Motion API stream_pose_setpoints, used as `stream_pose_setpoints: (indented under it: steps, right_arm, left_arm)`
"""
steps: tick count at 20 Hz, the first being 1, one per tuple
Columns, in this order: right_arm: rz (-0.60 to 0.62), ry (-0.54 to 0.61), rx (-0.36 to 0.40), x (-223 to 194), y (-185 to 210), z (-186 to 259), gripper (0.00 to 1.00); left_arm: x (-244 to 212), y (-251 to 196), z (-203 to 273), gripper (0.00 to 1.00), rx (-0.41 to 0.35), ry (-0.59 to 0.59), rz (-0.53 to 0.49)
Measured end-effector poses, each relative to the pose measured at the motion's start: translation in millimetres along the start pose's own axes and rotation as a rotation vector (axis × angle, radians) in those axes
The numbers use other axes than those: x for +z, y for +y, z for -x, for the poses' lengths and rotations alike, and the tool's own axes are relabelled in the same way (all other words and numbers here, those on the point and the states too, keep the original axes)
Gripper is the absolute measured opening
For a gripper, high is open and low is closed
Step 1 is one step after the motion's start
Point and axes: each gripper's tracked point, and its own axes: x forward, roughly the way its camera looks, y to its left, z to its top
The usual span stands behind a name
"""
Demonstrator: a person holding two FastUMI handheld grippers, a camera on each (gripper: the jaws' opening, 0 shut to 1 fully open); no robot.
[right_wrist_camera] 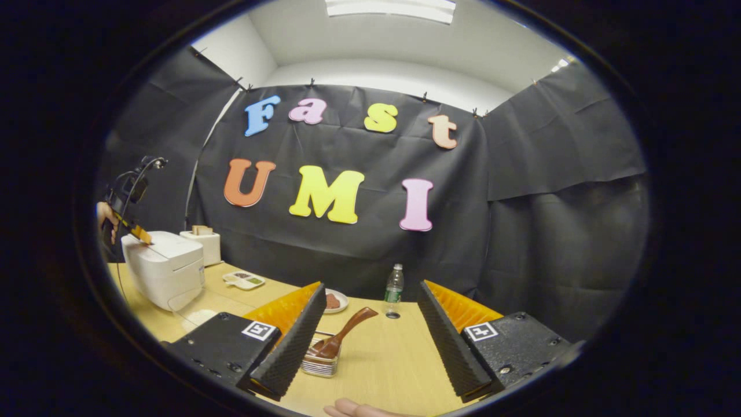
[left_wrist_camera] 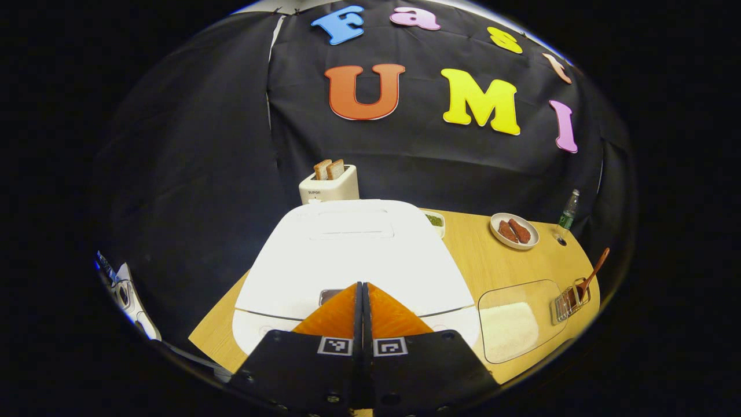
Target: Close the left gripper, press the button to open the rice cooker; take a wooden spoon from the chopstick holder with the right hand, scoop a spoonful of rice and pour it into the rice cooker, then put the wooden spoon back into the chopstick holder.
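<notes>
One wooden spoon (right_wrist_camera: 341, 336); left gripper (left_wrist_camera: 362, 288) jaws closed, right gripper (right_wrist_camera: 370, 324) jaws wide, empty.

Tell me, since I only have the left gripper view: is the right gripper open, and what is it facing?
Observer: The right gripper is open, fingers wide apart, facing the wooden spoon in the chopstick holder.
Operator: Gripping it?
Observer: No, neither finger presses on the spoon.
Operator: How does my gripper look from there?
Observer: The left gripper has its tip at the front top edge of the rice cooker, lid down.
</notes>
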Motion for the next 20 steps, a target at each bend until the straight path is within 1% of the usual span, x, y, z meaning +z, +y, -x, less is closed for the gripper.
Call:
stream_pose_setpoints:
  steps: [3,4,7,9,10,11,12,13,14,15,16,19,20]
  right_arm:
    - [0.001,0.033,-0.006,-10,-1,-3,1.0]
    - [-0.007,0.047,-0.004,-15,-2,-5,1.0]
    - [-0.036,0.097,0.002,-30,1,-14,1.0]
    - [-0.056,0.129,0.008,-40,3,-20,1.0]
    - [-0.063,0.148,0.011,-47,5,-24,1.0]
    - [-0.061,0.158,0.025,-53,10,-27,1.0]
    - [-0.057,0.17,0.043,-59,16,-31,1.0]
    - [-0.058,0.195,0.054,-69,20,-36,1.0]
    - [-0.071,0.222,0.064,-80,22,-42,1.0]
    - [-0.089,0.252,0.074,-90,24,-46,1.0]
    - [-0.114,0.282,0.081,-100,26,-52,1.0]
    - [-0.183,0.321,0.091,-119,26,-70,1.0]
    - [-0.199,0.319,0.117,-123,33,-77,1.0]
  left_arm:
    - [20,9,16,0.0,0.024,-0.064,-0.008]
    - [31,10,26,0.0,0.031,-0.103,-0.006]
    - [36,12,49,0.0,0.014,-0.122,0.006]
    - [34,14,66,0.0,0.008,-0.144,-0.008]
    - [33,11,73,0.0,-0.007,-0.159,-0.008]
    - [31,10,80,0.07,-0.017,-0.158,-0.01]
    - [26,8,89,0.19,-0.025,-0.156,-0.017]
    - [24,8,97,0.42,-0.033,-0.159,-0.022]
    - [24,6,106,0.56,-0.043,-0.174,-0.024]
    - [23,5,112,0.87,-0.048,-0.188,-0.027]
    - [23,5,118,0.94,-0.049,-0.203,-0.028]
    - [24,9,139,0.96,-0.031,-0.259,-0.022]
    - [27,12,146,0.95,-0.016,-0.285,-0.02]
